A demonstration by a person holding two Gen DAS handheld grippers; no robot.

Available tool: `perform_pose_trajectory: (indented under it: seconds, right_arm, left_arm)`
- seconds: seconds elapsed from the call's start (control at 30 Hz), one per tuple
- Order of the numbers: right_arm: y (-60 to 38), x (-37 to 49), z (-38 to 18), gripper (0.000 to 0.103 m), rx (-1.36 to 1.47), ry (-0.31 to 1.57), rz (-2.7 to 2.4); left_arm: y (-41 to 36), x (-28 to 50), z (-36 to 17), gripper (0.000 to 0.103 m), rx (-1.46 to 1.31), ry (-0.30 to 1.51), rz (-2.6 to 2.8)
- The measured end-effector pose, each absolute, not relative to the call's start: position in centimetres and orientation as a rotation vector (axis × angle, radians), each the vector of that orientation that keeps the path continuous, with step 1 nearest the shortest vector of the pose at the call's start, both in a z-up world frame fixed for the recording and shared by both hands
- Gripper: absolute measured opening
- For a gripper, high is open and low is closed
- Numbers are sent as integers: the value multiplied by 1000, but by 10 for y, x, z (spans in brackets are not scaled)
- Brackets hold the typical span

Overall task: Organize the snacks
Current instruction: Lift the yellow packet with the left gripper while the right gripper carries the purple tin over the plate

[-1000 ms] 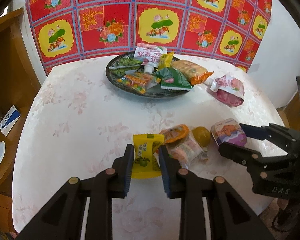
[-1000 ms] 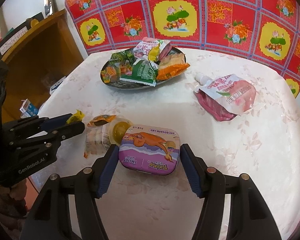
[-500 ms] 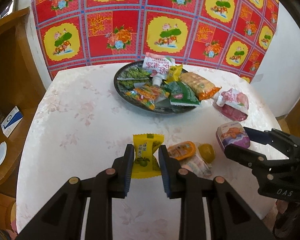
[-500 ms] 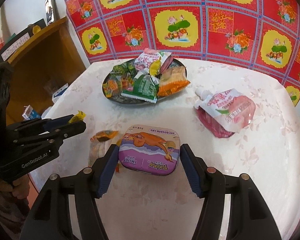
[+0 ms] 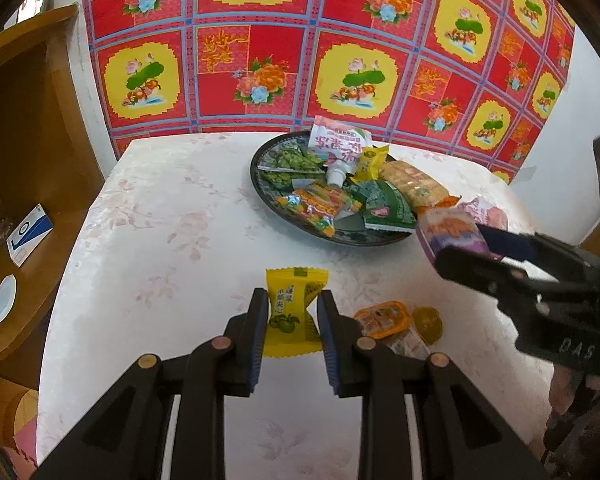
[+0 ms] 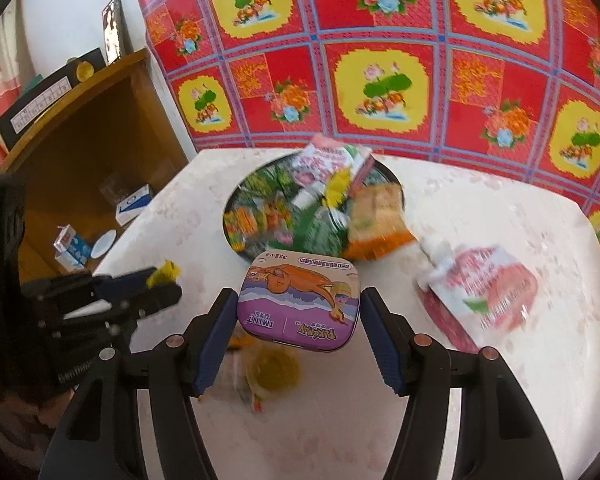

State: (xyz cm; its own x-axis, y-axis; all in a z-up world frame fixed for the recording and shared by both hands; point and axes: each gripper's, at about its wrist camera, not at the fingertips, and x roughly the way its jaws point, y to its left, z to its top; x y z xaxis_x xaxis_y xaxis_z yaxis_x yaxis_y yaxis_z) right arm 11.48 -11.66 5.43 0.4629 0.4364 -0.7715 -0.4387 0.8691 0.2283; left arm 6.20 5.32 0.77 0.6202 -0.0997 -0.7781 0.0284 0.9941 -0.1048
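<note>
Currently my left tool [image 5: 292,314] pinches a yellow candy wrapper [image 5: 294,312]; right tool [image 6: 298,322] clamps a purple rectangular mint tin [image 6: 298,298] above the table [image 5: 160,240].

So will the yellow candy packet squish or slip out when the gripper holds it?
Probably squishes a bit: the yellow candy packet looks pinched in at the waist between the left gripper fingers. It seems light and crinkly. Slipping looks unlikely, since the ribbed pads press both sides.

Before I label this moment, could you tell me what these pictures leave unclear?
- Right wrist view: snacks on the dark tray are motion-blurred; labels unreadable.
- Left wrist view: the left gripper covers the lower sides of the yellow packet.
- Right wrist view: the mint tin hides part of the yellow jelly cup.
</note>
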Motion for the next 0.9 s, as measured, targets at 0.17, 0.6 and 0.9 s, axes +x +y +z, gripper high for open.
perform_pose_trajectory:
  seconds: [0.17, 0.6, 0.9]
  right_arm:
    - [-105, 133, 59, 64, 19, 936, 554]
    - [-96, 169, 51, 64, 36, 937, 513]
    - [-92, 188, 40, 64, 1, 941, 481]
  left_arm:
    - [58, 69, 11, 26, -99, 887, -67]
    - [67, 87, 11, 26, -136, 892, -58]
    - [68, 92, 11, 26, -154, 894, -63]
